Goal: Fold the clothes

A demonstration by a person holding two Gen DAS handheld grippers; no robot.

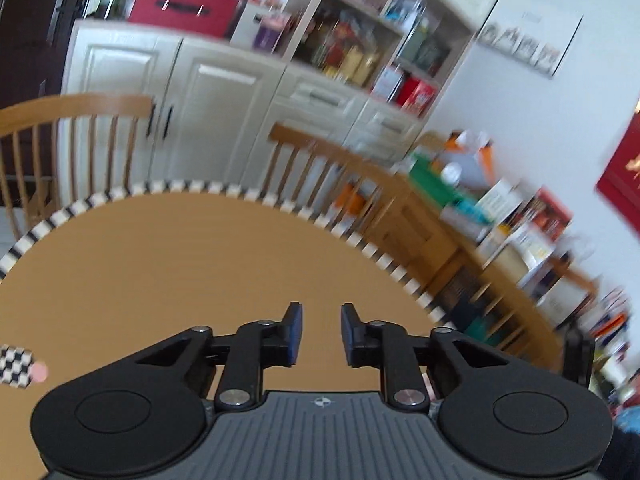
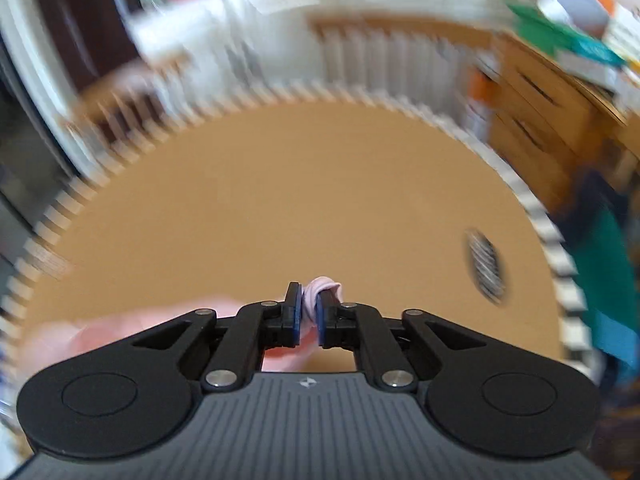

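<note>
Over the round tan surface (image 1: 192,256) with its black-and-white striped rim, the left wrist view shows the left gripper (image 1: 321,334) with its fingers apart and nothing between them; the wood ahead of them is bare, two wooden chairs (image 1: 328,160) stand past the far rim, and cream cupboards (image 1: 168,92) rise behind; at the left edge a checked marker with a pink spot (image 1: 22,366) lies on the surface; no cloth shows here, so this hand looks free to take a second corner.

From the right wrist view, much blurred, the right gripper (image 2: 308,312) has its fingers clamped on a bunched pale pink garment (image 2: 320,286); a knot of cloth pokes up between the pads, and a pink smear trails low to the left under the gripper body, likely the rest of it hanging or dragging; a striped oval thing (image 2: 486,266) lies on the surface to the right, too blurred to name.

Judging from this, the step is carrying the garment out to be spread; it goes best if the grip stays firm on the bunch, the cloth is lowered onto the bare middle of the surface well clear of the rim, and the free left fingers pinch an edge so the two can draw it flat before any fold.
</note>
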